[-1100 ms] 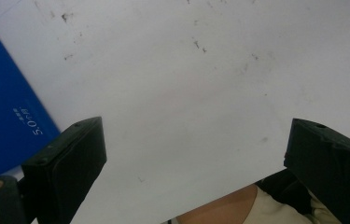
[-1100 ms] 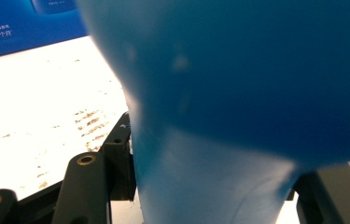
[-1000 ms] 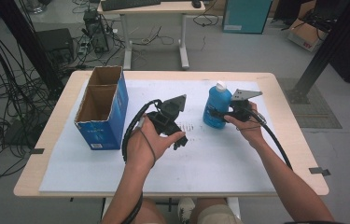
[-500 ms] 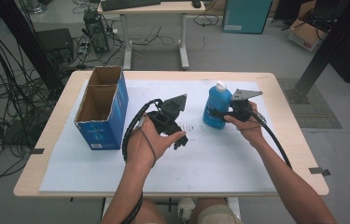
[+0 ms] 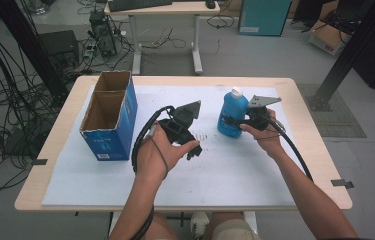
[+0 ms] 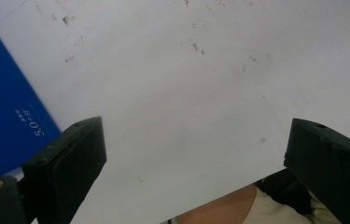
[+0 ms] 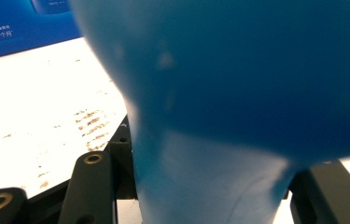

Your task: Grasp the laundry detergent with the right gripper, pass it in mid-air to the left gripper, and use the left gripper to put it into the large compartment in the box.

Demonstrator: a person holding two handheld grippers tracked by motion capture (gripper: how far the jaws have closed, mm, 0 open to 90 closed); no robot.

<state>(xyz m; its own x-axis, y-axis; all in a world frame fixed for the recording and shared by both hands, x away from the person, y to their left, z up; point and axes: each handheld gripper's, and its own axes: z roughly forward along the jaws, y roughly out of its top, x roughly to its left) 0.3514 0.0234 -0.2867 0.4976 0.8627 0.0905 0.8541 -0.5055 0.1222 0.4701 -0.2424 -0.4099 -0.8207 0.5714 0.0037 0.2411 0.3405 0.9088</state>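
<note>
I am holding my right hand-held gripper (image 5: 236,120) against the blue bottle (image 5: 232,113), and its jaws are clamped on the bottle's body after just closing in on it. In the right gripper view the bottle's blue side (image 7: 238,93) is sitting between the two black jaws, pressed from both sides. The bottle is standing upright with its white cap on top, well to the right of the blue cardboard box (image 5: 109,116), on the white sheet that is covering the table (image 5: 295,87).

My left hand-held gripper (image 5: 187,132) is hanging between the box and the bottle, closer to the box's side of that gap and a little nearer to me than the bottle. Its jaws are standing wide apart with nothing between them; in the left gripper view they are framing bare white sheet, with the blue wall of the box (image 6: 4,116) showing at the left edge.

The box is lying open-topped, with two compartments showing brown cardboard inside.
</note>
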